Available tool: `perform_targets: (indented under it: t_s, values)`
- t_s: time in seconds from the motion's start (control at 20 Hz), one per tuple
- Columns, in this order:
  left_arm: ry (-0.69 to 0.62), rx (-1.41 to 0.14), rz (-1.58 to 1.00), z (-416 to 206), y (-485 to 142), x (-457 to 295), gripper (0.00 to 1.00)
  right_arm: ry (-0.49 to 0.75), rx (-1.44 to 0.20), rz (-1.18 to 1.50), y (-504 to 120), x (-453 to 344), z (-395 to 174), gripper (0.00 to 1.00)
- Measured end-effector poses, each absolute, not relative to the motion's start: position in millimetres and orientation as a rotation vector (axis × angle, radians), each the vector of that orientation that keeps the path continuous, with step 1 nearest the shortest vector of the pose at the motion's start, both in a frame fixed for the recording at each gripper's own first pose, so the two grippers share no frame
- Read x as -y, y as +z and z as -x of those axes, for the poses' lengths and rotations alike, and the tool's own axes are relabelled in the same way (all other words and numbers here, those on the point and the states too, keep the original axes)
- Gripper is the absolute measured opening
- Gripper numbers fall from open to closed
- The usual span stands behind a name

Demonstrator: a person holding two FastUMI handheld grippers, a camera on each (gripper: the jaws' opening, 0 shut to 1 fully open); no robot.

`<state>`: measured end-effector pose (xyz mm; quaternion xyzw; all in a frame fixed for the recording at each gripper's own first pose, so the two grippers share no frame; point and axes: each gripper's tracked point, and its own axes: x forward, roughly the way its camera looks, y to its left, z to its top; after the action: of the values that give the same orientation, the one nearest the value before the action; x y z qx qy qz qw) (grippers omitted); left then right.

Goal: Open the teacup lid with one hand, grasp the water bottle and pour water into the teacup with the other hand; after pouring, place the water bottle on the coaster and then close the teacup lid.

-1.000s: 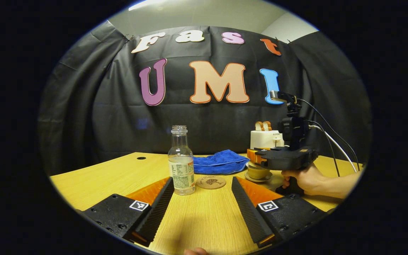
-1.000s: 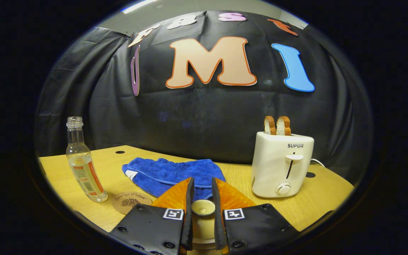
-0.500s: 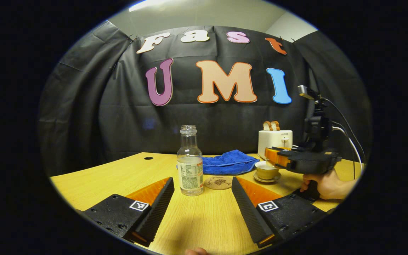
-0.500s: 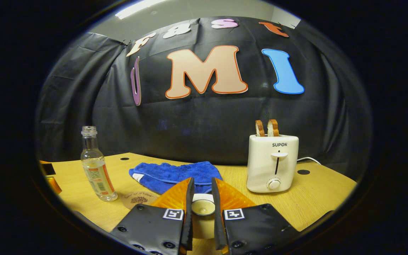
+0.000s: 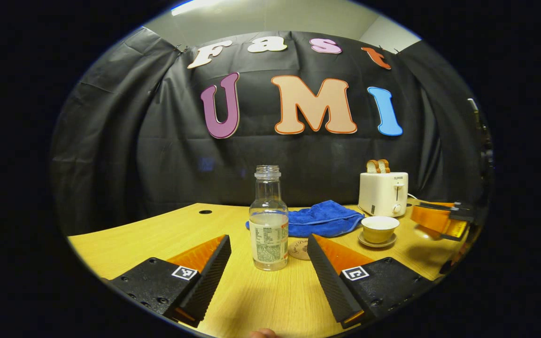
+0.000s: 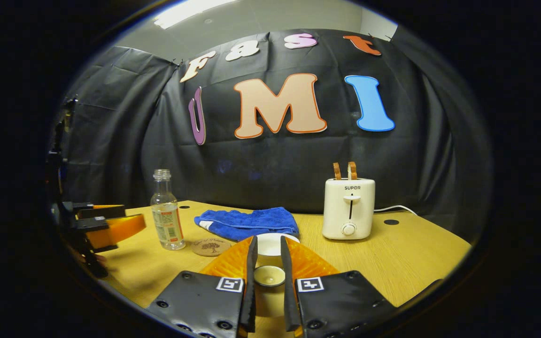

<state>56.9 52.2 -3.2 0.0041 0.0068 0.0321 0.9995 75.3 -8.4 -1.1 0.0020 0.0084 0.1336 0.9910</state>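
Table (image 5: 167, 230): toaster (image 6: 348, 208) and blue cloth (image 5: 324, 218) at the back, both idle.

Bottle (image 5: 268, 219) upright, uncapped, part full, untouched, between the wide-open fingers of the left hand-held gripper (image 5: 268, 270), not yet clasped.

Cup (image 5: 380, 228) on its saucer, uncovered.

Coaster (image 6: 211, 246) bare, just beside the bottle.

Lid (image 6: 269, 276) off, pinched by its knob in the narrow right hand-held gripper (image 6: 268, 271), held clear of the cup.

Judgement: step one done; grasp, pour, set-down and re-lidding remain.
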Motion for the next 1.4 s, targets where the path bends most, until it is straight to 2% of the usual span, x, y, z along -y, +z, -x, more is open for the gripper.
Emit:
perform_targets:
  t_s: [0.35, 0.95, 1.15, 1.2, 1.25, 1.4]
  values:
    - [0.034, -0.009, -0.009, -91.5, -3.2, -49.7, 0.95, 0.273, -0.019, -0.005, 0.4, 11.6, -56.0, 0.27]
    - [0.058, -0.012, -0.011, -151.3, -5.2, -63.1, 0.95, 0.313, -0.02, -0.006, 1.9, 4.6, -39.4, 0.27]
    - [0.024, -0.011, -0.012, -167.4, -6.5, -59.7, 0.95, 0.313, -0.019, -0.005, 2.1, 4.5, -37.0, 0.27]
    - [0.023, -0.011, -0.008, -168.4, -5.3, -61.1, 0.93, 0.314, -0.021, -0.007, 1.9, 5.1, -36.4, 0.27]
    - [0.018, -0.011, -0.011, -173.0, -6.7, -61.4, 0.74, 0.314, -0.02, -0.006, 1.8, 4.6, -36.4, 0.27]
    - [0.009, -0.01, -0.008, -176.1, -7.4, -60.9, 0.72, 0.307, -0.02, -0.006, 1.7, 7.3, -35.5, 0.27]
